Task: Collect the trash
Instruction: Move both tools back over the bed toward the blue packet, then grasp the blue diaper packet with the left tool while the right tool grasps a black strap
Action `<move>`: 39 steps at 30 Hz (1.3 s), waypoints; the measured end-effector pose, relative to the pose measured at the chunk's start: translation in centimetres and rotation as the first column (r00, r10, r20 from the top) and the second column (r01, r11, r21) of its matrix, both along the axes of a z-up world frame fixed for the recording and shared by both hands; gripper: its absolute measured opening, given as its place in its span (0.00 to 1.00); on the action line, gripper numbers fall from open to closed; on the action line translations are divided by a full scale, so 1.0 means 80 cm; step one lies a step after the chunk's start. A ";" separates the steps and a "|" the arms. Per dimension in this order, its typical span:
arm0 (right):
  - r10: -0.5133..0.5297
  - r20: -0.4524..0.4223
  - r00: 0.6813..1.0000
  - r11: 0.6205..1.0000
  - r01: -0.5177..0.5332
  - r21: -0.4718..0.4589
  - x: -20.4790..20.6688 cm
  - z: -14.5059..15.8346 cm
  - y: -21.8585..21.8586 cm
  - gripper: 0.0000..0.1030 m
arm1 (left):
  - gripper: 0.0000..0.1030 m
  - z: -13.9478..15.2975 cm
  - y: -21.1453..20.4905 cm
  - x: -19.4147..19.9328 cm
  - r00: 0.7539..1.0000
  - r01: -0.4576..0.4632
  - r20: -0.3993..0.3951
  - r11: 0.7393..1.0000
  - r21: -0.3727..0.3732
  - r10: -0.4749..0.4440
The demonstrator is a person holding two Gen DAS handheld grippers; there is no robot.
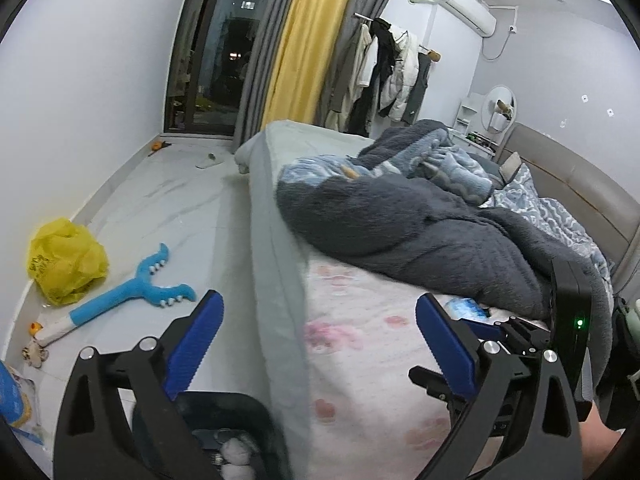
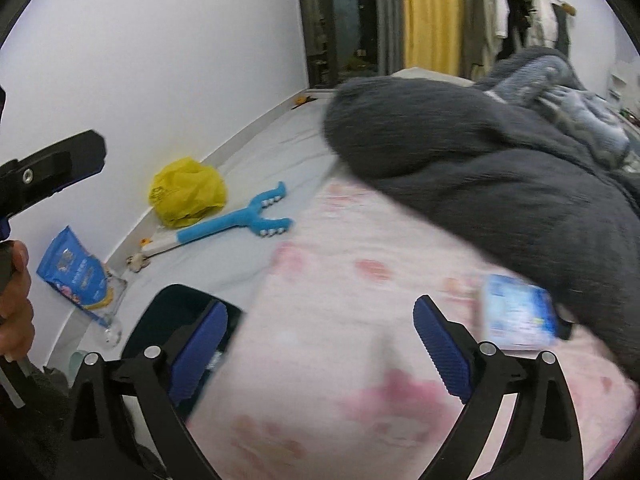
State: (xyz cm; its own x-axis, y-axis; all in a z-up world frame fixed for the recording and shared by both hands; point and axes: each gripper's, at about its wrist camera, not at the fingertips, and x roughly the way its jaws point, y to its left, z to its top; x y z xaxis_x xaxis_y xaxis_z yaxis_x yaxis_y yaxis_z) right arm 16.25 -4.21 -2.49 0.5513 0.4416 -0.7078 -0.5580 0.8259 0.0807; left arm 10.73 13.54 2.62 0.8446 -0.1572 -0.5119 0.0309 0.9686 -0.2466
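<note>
L gripper (image 1: 318, 338) is standing wide, blue pads (image 1: 194, 344) well apart, nothing btwn them; it's hanging over the near edge of the bed (image 1: 352, 380). Taking the bed as landmark: just below that gripper, off the bed's floor side, a dark bin (image 1: 240, 420) is sitting w/ white crumpled bits (image 1: 236, 454) lying inside. R gripper (image 2: 320, 344) is also gaping wide, empty, hovering above the pink flowered sheet (image 2: 344, 280); its view is blurring. To the right of the R gripper, a blue-white packet (image 2: 518, 322) is lying on the bed, touching the edge of the dark grey blanket (image 2: 500, 184), partly tucked under it; can't tell what the packet is. In the L view the same packet (image 1: 466, 308) is peeking out at the blanket's hem (image 1: 420, 240).

On the floor beside the bed, toward the wall: a yellow plastic bag (image 1: 66, 266) is slumping against the wall, and a blue plush toy w/ forked toothed ends (image 1: 136, 292) is lying just beside it, btwn bag and bed. Further along the wall, nearer the cameras, a blue snack pouch (image 2: 74, 272) is leaning against the wall. At the left edge of the R view a hand (image 2: 14, 300) is gripping the L gripper's handle. Past the foot of the bed, grey and yellow curtains (image 1: 304, 40) are hanging by a dark window, w/ clothes on a rail (image 1: 384, 68) beyond the bed.
</note>
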 end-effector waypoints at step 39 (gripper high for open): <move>0.147 -0.039 0.988 0.987 -0.149 -0.052 0.091 -0.034 -0.233 0.56 | 0.96 -0.098 -0.256 0.111 0.942 0.142 -0.317 0.988 0.066 -0.114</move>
